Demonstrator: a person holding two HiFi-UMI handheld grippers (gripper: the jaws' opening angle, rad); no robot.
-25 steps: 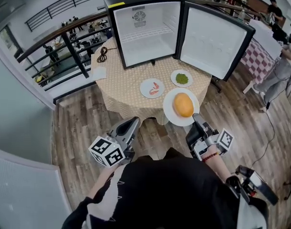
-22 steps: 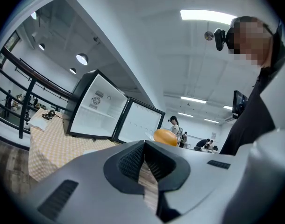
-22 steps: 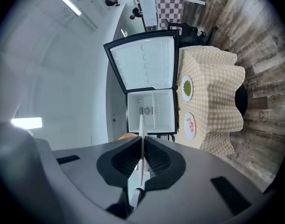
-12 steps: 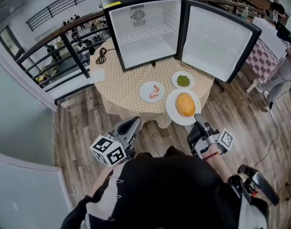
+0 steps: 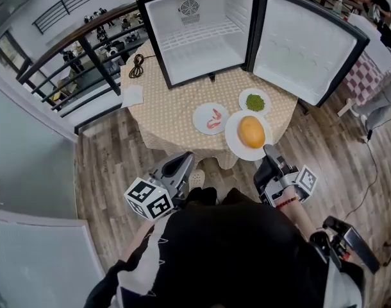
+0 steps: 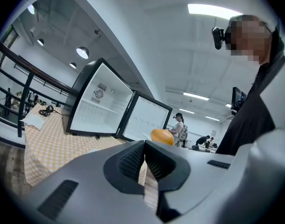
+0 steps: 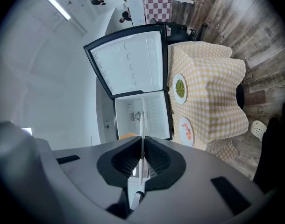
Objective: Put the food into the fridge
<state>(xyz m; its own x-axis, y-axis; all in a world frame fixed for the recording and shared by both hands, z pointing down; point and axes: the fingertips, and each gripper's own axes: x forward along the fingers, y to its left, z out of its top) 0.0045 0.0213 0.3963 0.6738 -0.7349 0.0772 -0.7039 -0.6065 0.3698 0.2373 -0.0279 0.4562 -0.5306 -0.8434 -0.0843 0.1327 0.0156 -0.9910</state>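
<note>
Fingers (image 7: 157, 160) of the right gripper (image 7: 142, 139) are pinched on the thin white rim of a large plate (image 5: 231, 140) — the rim shows as a pale line running up between the ribbed pads. On that plate sits a round orange food item (image 5: 252, 131). It is in front of the fridge (image 5: 208, 59), at the near edge of the desk (image 5: 173, 111), which is covered in a yellow checked cloth. The fridge stands at the far side of the desk, its door (image 5: 307, 43) swung wide to the right and a wire shelf (image 5: 202, 36) showing in its white inside. Between the fridge and the large plate lie a plate of pink shrimp (image 5: 199, 120) and a plate of green vegetables (image 5: 243, 104), the green one nearer the open door. The left gripper (image 5: 181, 162) is held in front of the fridge but short of the desk — its fingers (image 6: 132, 162) are pressed together with nothing between them. A black cable (image 5: 137, 66) lies coiled on the desk just left of the fridge.
</note>
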